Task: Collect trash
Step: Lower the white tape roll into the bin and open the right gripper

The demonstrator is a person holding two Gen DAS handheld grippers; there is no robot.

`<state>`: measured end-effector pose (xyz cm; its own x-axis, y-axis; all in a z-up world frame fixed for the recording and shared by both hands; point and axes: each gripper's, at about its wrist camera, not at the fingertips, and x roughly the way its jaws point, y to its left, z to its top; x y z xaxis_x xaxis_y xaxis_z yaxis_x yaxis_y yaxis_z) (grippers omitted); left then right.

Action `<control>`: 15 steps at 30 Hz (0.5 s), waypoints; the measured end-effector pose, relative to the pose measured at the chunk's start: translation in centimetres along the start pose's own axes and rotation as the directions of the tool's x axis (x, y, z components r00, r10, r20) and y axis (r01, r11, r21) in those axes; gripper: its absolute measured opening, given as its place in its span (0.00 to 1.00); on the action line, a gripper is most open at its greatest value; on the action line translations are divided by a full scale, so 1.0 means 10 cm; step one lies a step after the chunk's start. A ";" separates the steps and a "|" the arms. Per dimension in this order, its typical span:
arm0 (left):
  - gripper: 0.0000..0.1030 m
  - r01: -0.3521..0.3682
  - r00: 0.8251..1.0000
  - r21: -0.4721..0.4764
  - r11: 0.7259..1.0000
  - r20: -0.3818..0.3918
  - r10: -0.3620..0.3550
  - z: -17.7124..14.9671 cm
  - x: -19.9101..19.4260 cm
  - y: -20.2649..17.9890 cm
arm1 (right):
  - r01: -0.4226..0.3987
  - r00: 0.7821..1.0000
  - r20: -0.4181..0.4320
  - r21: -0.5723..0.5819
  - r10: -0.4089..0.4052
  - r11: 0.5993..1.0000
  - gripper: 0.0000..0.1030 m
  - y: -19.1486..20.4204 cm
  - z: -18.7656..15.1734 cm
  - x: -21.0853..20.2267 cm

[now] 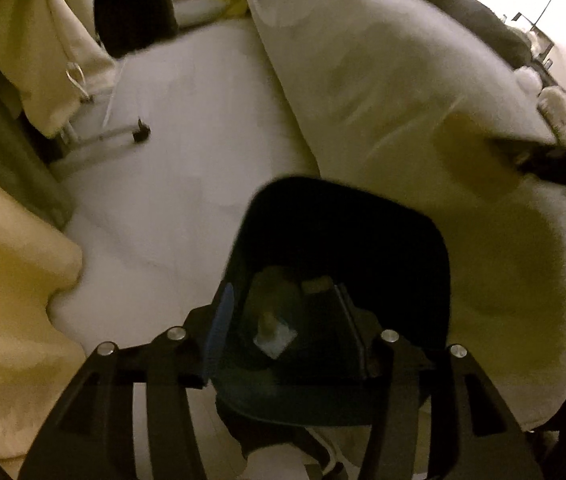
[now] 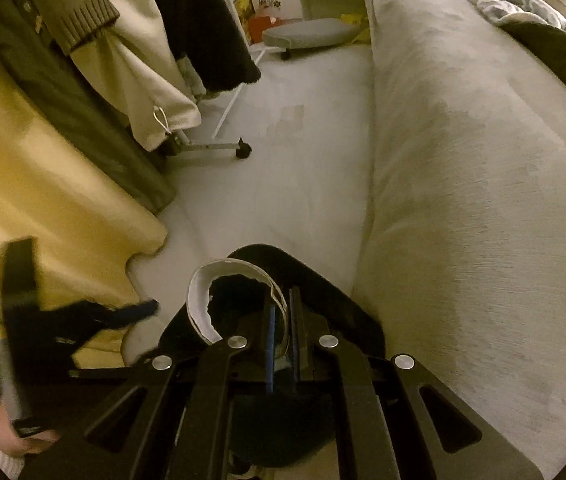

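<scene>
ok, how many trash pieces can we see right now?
2: torn white paper clamped in the right tool over the bin; a pale wrapper on the bin's bottom. Dim shapes beside it may be more.

A dark bin [image 1: 339, 248] stands on the pale floor, just beside a light sofa, its mouth open upward. The mouth is roughly square with rounded corners, and the inside is deep and shadowed. At the bottom lies trash: a small pale square wrapper [image 1: 277, 336] with a brownish bit on it, a dull greenish piece behind it, and a flat tan scrap [image 1: 317, 283] to the right. In the right wrist view a torn white paper strip [image 2: 219, 292], curled into an arch with a ragged inner edge, sits over the bin's [image 2: 323, 292] mouth, one end pinched between blue pads.
</scene>
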<state>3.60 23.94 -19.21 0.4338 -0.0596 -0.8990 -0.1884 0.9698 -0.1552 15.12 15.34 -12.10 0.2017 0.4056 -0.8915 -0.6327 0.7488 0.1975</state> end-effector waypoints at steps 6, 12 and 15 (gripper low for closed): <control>0.52 0.001 0.988 0.002 1.000 0.152 -0.001 0.11 -0.41 0.10 | 0.014 0.998 -0.056 -0.011 -0.014 1.000 0.06 0.08 -0.02 0.30; 0.50 0.013 0.975 -0.035 0.999 0.221 -0.005 0.18 -0.64 0.23 | 0.034 0.993 -0.114 -0.024 -0.036 0.999 0.06 0.12 -0.07 0.57; 0.46 0.014 0.968 -0.050 0.999 0.252 -0.001 0.21 -0.77 0.28 | 0.048 0.988 -0.146 -0.030 -0.052 0.998 0.06 0.14 -0.10 0.72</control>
<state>1.56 27.66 -11.89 0.6424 0.0011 -0.7664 -0.2265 0.9556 -0.1884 14.93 18.75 -18.69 0.1229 0.2849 -0.9506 -0.6442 0.7516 0.1419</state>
